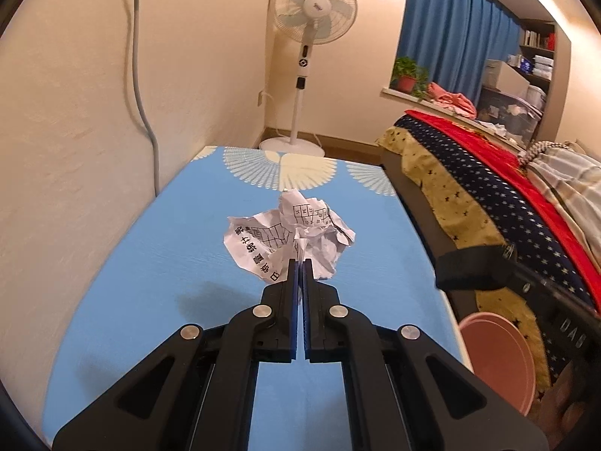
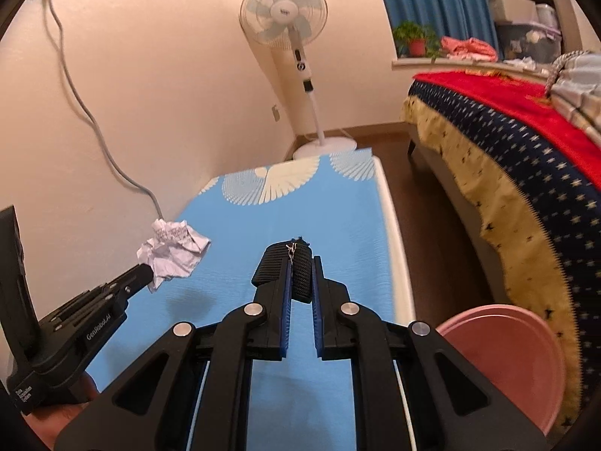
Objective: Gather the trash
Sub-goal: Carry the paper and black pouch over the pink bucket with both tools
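**Crumpled paper and a black ribbed piece held above the blue table**

Paper, white and printed with black characters and grid lines, was the left gripper's load: the crumpled paper ball (image 1: 291, 235) was pinched at its near edge between the blue-lined fingers of the left gripper (image 1: 299, 263), which were closed almost flush on it. In the right wrist view the same ball (image 2: 173, 253) hung off the tip of the left gripper (image 2: 144, 272) at about 9 o'clock, clear of the surface, with a soft shadow on the cloth beneath it.

The right gripper (image 2: 300, 263) was clamped on a small black ribbed object (image 2: 296, 272), which stood up between its pads at 12 o'clock with a bit of pale thread on its top end. What the object was could not be told.

Both grippers were over a table covered in a blue cloth (image 1: 150, 263) with white fan-shaped prints along its far edge. A pink basin (image 2: 522, 360) sat on the floor at about 4 o'clock, just beside the table's right edge and next to a bed with a star-patterned cover (image 2: 526, 158). A white standing fan (image 1: 313, 11) stood at 12 o'clock beyond the table, near the wall, and blue curtains (image 1: 450, 30) hung at 1 o'clock.
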